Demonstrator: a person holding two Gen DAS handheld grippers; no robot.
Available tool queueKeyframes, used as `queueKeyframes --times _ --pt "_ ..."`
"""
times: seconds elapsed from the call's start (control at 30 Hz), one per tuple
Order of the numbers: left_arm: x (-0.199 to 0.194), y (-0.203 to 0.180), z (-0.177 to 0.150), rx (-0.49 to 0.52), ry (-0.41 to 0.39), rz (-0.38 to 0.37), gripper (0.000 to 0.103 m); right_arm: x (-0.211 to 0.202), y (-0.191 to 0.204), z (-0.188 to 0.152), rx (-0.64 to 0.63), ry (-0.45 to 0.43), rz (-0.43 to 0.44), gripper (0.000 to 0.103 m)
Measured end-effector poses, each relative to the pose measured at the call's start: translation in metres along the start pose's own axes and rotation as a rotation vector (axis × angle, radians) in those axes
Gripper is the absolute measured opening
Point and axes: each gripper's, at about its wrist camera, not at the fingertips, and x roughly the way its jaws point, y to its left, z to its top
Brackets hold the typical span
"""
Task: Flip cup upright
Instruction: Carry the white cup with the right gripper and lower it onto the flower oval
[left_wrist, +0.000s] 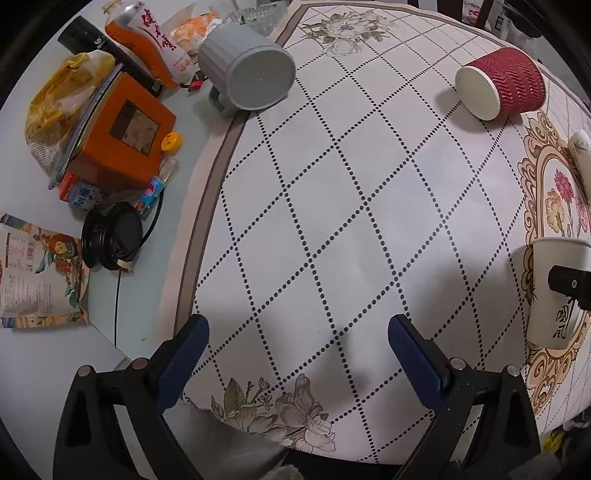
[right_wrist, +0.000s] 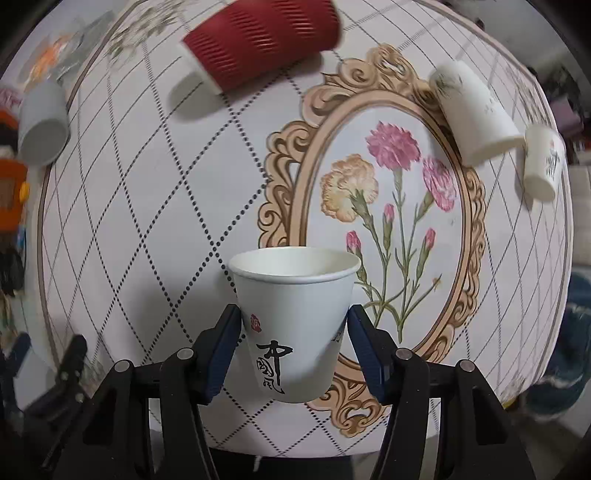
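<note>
My right gripper (right_wrist: 293, 343) is shut on a white paper cup (right_wrist: 291, 314) with black calligraphy. It holds the cup upright, mouth up, over the patterned tablecloth (right_wrist: 155, 229). The same cup shows in the left wrist view (left_wrist: 556, 291) at the right edge, with a right fingertip (left_wrist: 569, 284) on it. My left gripper (left_wrist: 297, 336) is open and empty above the tablecloth (left_wrist: 332, 206). A red ribbed cup (left_wrist: 498, 86) (right_wrist: 258, 40) lies on its side. A grey mug (left_wrist: 247, 70) (right_wrist: 42, 122) lies on its side at the cloth's edge.
Two more white cups (right_wrist: 476, 114) (right_wrist: 543, 162) lie on their sides at the far right. Left of the cloth stand an orange box (left_wrist: 125, 147), a bottle (left_wrist: 147, 40), a black lid (left_wrist: 110, 236), snack bags (left_wrist: 62, 107) and a printed packet (left_wrist: 33, 273).
</note>
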Motion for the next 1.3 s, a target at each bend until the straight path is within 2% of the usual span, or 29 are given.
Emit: queueKeyframes --times 0.27,0.37,0.47,0.6,0.7,0.8,0.97,1.17,1.3 --pt "0.004 -0.002 0.008 0.026 -0.001 -0.012 0.099 0.002 -0.013 0.007 0.096 0.014 0.058 0.062" --pt "0.005 -0.002 0.013 0.028 -0.007 -0.027 0.099 -0.004 -0.028 0.005 0.128 -0.026 0.104 0.060" --pt "0.001 0.003 0.022 0.007 -0.034 -0.042 0.099 -0.015 -0.046 0.004 0.166 -0.120 0.137 0.060" --pt "0.002 0.010 0.044 -0.027 -0.043 -0.115 0.099 -0.033 -0.063 0.003 0.199 -0.259 0.161 0.060" --pt "0.002 0.009 0.059 -0.028 -0.073 -0.139 0.103 -0.045 -0.067 0.004 0.202 -0.376 0.154 0.060" --pt "0.002 0.005 0.072 -0.020 -0.099 -0.143 0.103 -0.053 -0.061 0.011 0.193 -0.484 0.141 0.060" --pt "0.010 -0.005 0.082 0.009 -0.103 -0.110 0.103 -0.048 -0.043 0.021 0.176 -0.646 0.085 0.060" --pt "0.015 -0.016 0.072 0.045 -0.097 -0.098 0.103 -0.025 -0.037 0.011 0.168 -0.778 0.013 0.059" --pt "0.012 -0.020 0.062 0.071 -0.098 -0.096 0.103 -0.024 -0.032 -0.008 0.143 -0.797 -0.005 0.060"
